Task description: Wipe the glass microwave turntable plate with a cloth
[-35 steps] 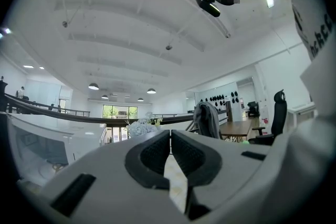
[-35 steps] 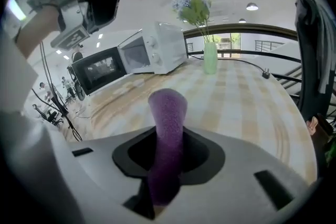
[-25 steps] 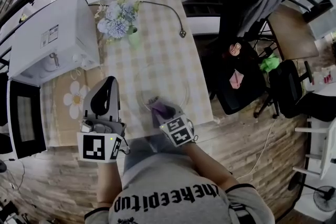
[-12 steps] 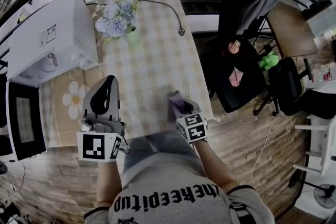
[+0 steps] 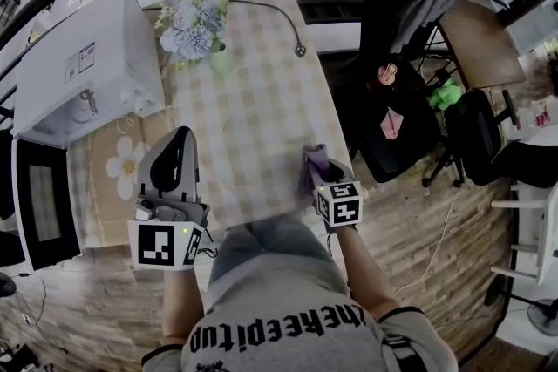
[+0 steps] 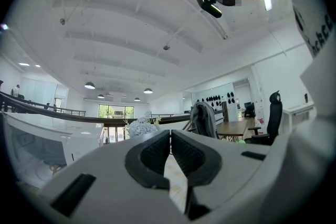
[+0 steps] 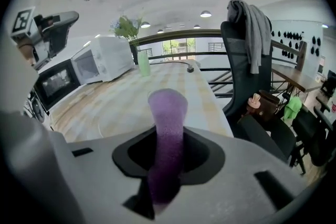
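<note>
While the right tongs are clenching a purple cloth by its near right rim, the glass plate is lying flat on the checked counter. The left tongs are resting pressed together and empty, left of the plate.

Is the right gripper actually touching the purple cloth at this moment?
Touching. The right gripper view shows the right gripper with its jaws closed on the purple cloth, which sticks out between them.
</note>
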Motion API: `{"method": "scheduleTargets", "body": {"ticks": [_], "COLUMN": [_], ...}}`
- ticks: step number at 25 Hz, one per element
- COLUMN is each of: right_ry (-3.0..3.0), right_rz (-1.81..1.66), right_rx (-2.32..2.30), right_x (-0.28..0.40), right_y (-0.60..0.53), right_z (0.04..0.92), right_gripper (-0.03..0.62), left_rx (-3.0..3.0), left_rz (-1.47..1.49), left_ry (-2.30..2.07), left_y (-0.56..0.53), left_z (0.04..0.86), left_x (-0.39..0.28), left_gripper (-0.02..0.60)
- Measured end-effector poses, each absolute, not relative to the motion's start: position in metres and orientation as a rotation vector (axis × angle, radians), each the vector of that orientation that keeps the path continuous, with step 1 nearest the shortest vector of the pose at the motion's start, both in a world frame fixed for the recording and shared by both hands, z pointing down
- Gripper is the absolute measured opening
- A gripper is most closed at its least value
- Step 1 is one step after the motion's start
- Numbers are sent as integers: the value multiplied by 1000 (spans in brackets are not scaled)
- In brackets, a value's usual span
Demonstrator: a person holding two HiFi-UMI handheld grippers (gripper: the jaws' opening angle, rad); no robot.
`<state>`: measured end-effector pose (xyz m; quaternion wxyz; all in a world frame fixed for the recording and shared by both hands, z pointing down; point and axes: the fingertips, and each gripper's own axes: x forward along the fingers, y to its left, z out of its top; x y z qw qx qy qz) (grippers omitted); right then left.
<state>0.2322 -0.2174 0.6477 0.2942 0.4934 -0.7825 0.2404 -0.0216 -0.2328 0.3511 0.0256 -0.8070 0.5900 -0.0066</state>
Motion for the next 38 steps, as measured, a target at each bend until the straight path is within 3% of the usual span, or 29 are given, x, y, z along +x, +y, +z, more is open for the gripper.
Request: {"method": "scheduleTargets", "body": {"ticks": [10,38], "right_ry": [-2208,-2456], "right_rz": [718,122], "right_rx": [1477,1713], "right_x": [211,164], "right_y": [-212,-140], "right_z": [594,389], "right_gripper": [110,110], "left_rx": [-2511,-2510], "left_rz": [6,118], "left_ry": [1811,1751], "left_y": [-206,-124], "left_z": [340,303], "left_x": [-42,-82], "left_gripper": [11,11]}}
